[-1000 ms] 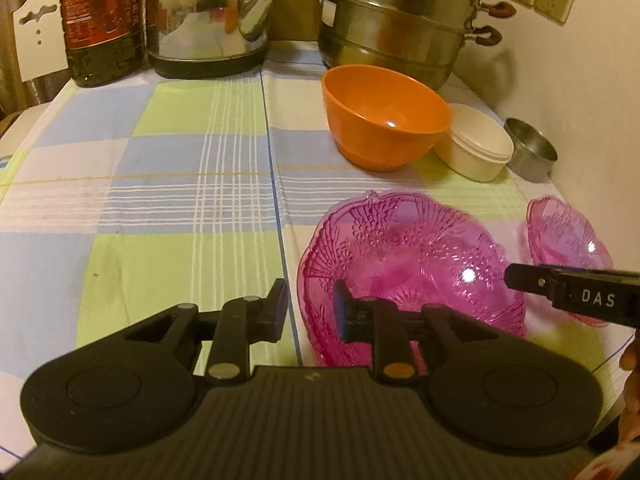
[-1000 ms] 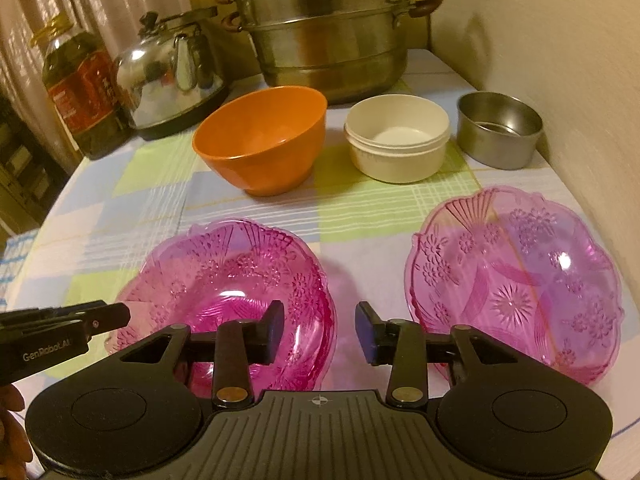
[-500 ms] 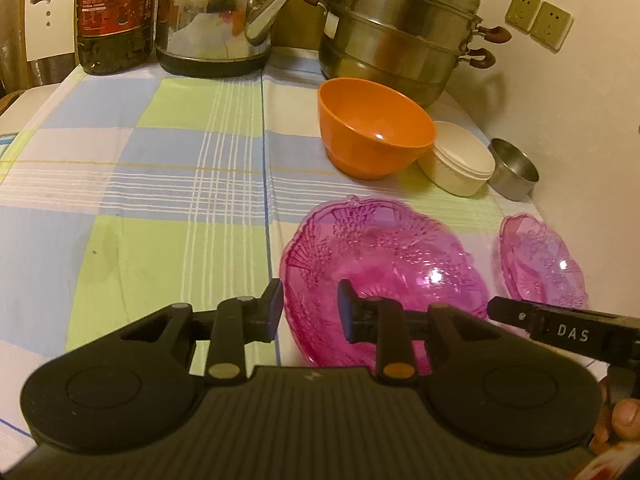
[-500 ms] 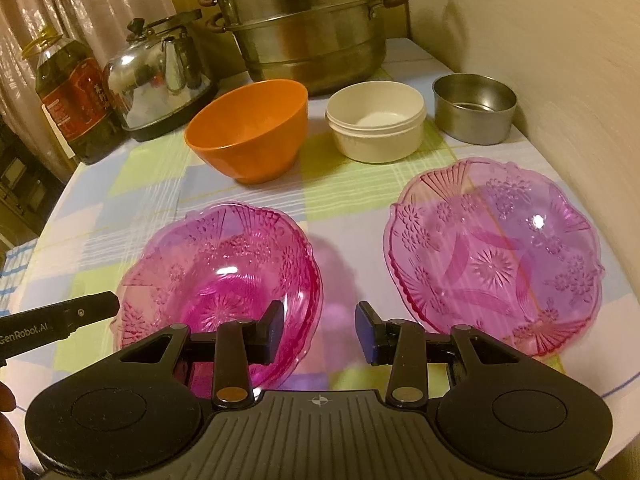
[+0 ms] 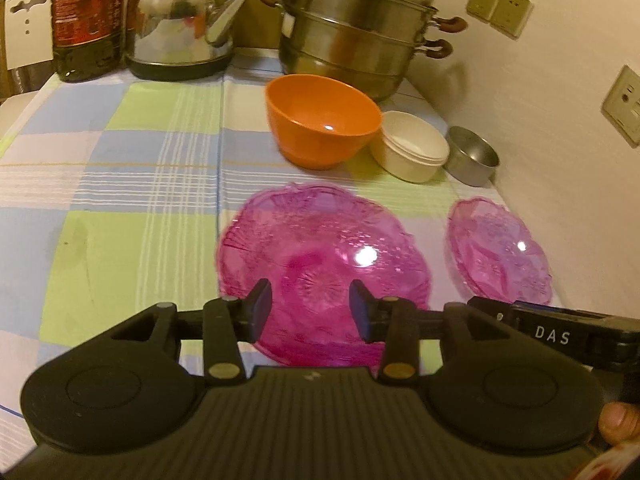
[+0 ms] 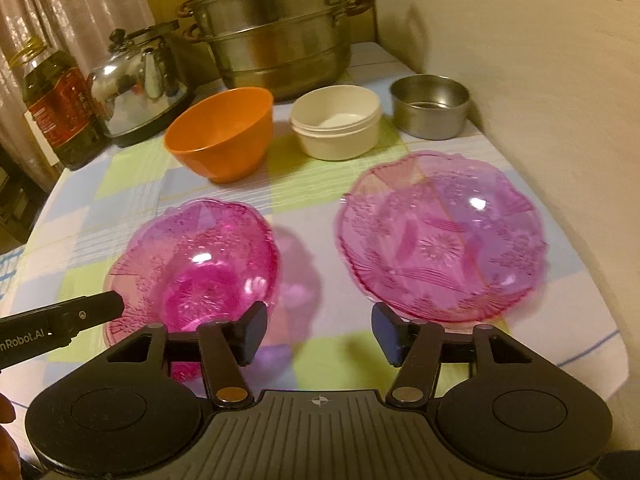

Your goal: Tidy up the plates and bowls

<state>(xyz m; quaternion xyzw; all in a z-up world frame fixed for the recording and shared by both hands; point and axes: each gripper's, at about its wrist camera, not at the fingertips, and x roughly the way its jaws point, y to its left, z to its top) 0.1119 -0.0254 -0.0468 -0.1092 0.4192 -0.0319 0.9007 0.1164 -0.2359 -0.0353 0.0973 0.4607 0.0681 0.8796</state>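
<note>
Two pink patterned glass plates lie on the checked tablecloth: the left plate (image 5: 320, 256) (image 6: 192, 268) and the right plate (image 5: 500, 248) (image 6: 440, 236). Behind them stand an orange bowl (image 5: 322, 118) (image 6: 222, 132), a cream bowl (image 5: 412, 146) (image 6: 336, 126) and a small steel bowl (image 5: 472, 156) (image 6: 430, 106). My left gripper (image 5: 310, 314) is open and empty, just above the left plate's near rim. My right gripper (image 6: 318, 332) is open and empty, over the cloth between the two plates.
A steel steamer pot (image 5: 356, 28) (image 6: 276, 28), a kettle (image 5: 180, 24) (image 6: 136, 80) and an oil bottle (image 5: 86, 20) (image 6: 60, 104) stand along the back. The wall (image 5: 560, 140) runs close on the right. The table edge curves off at the right front.
Both grippers have pulled back and risen, so the plates and bowls look smaller and farther. Both jaws have opened wider. Nothing on the table has moved.
</note>
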